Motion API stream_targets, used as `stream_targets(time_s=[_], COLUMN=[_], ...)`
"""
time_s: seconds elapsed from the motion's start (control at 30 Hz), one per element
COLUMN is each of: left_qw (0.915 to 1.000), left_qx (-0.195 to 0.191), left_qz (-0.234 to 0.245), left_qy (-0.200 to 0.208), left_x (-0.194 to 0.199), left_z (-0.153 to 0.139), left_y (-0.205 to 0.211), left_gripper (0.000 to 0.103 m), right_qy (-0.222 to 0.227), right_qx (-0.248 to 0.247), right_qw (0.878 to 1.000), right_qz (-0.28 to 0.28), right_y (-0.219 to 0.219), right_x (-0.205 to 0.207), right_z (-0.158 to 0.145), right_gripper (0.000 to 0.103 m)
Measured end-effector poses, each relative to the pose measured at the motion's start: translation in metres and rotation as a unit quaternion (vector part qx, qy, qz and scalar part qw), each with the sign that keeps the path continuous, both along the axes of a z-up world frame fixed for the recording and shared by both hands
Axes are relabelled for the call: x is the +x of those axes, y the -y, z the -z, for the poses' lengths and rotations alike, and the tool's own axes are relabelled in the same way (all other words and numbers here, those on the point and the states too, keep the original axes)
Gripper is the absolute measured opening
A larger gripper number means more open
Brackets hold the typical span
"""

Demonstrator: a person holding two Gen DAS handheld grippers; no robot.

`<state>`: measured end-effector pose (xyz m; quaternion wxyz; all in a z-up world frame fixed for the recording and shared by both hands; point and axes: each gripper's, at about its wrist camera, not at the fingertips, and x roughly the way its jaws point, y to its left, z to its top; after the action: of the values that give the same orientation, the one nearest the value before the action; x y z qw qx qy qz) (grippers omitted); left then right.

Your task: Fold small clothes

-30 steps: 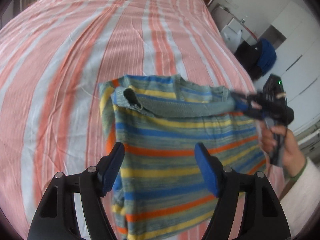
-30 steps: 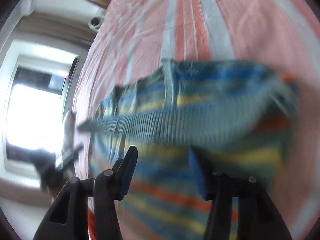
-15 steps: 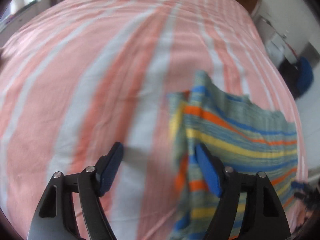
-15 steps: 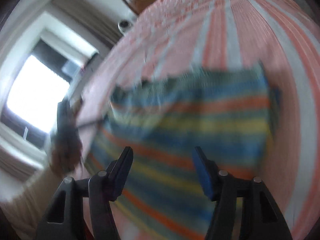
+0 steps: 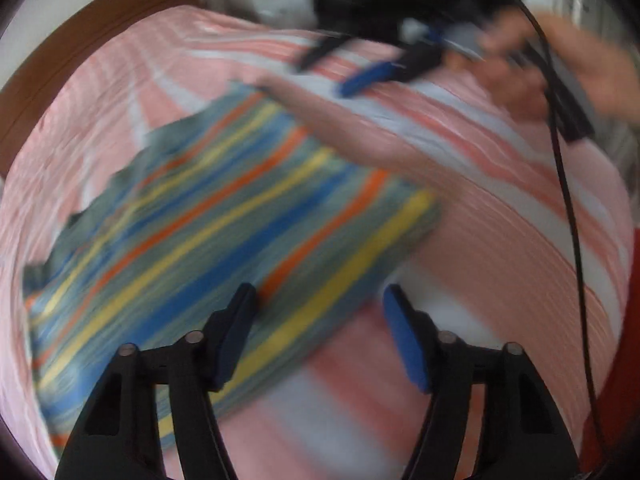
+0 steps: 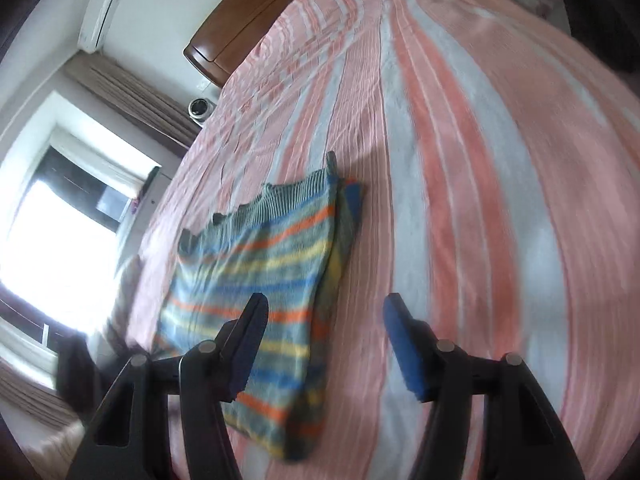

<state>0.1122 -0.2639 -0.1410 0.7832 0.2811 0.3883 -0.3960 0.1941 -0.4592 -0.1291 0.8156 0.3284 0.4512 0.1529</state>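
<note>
Sweater (image 6: pixel 256 280) lies folded on the bed (image 6: pixel 460 200), well short of the headboard (image 6: pixel 240 12), a layer showing under its right edge. Left gripper (image 5: pixel 320 332) hangs over the sweater's near corner, jaws apart and closing with nothing pinched between them. Right gripper (image 6: pixel 324 344) is open and empty over the sweater's right edge; in the left view it appears beyond the sweater, clear of the cloth.

Risk, as I judge it: the left jaws could close on the top layer alone and drag the fold open. That view is badly smeared, so a hasty, poorly aimed pinch seems likely. Loose knit may also slide on the sheet and skew the stack.

It is a small knit in grey-green with blue, yellow and orange stripes. Its ribbed band faces the headboard, wavy and slightly curled, and its sides look roughly squared.
</note>
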Motion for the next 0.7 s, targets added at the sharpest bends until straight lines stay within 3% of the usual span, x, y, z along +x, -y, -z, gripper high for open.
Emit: stream_targets(time_s=[0.07, 0.13, 0.17, 0.27, 0.3, 0.33, 0.37, 0.53, 0.6, 0.7], left_qw=[0.9998, 0.9988, 0.9976, 0.9909, 0.9871, 0.984, 0.9789, 0.9464, 0.9297, 0.9073], left_qx=[-0.017, -0.043, -0.055, -0.107, -0.129, -0.143, -0.164, -0.243, -0.259, -0.261], left_qz=[-0.005, -0.024, -0.039, -0.068, -0.08, -0.09, -0.106, -0.203, -0.25, -0.317], left_qy=[0.013, -0.007, -0.016, -0.045, -0.052, -0.055, -0.058, -0.063, -0.076, -0.092], left_x=[0.002, 0.014, 0.022, 0.036, 0.04, 0.042, 0.045, 0.06, 0.068, 0.079], left_z=[0.003, 0.003, 0.002, -0.006, -0.012, -0.017, -0.026, -0.068, -0.07, -0.056], left_y=[0.017, 0.024, 0.023, 0.004, -0.008, -0.016, -0.034, -0.142, -0.188, -0.239], left_gripper=[0.061, 0.031, 0.01, 0.007, 0.006, 0.006, 0.006, 0.006, 0.006, 0.006], right_qy=[-0.016, -0.025, -0.032, -0.035, -0.032, -0.029, -0.029, 0.03, 0.058, 0.074], right_qx=[0.029, 0.037, 0.035, 0.048, 0.055, 0.058, 0.041, 0.031, 0.03, 0.025], right_qw=[0.999, 0.999, 0.998, 0.998, 0.998, 0.998, 0.999, 0.999, 0.996, 0.991], right_qz=[-0.022, -0.031, -0.029, -0.006, -0.001, -0.001, -0.001, -0.028, -0.061, -0.105], right_y=[0.002, 0.0, -0.002, -0.003, -0.004, -0.008, -0.015, -0.059, -0.099, -0.17], right_x=[0.018, 0.035, 0.046, 0.077, 0.083, 0.089, 0.096, 0.103, 0.112, 0.132], right_z=[0.011, 0.02, 0.025, 0.039, 0.042, 0.042, 0.039, -0.016, -0.045, -0.066], right_gripper=[0.06, 0.06, 0.06, 0.056, 0.045, 0.017, 0.008, 0.008, 0.008, 0.008])
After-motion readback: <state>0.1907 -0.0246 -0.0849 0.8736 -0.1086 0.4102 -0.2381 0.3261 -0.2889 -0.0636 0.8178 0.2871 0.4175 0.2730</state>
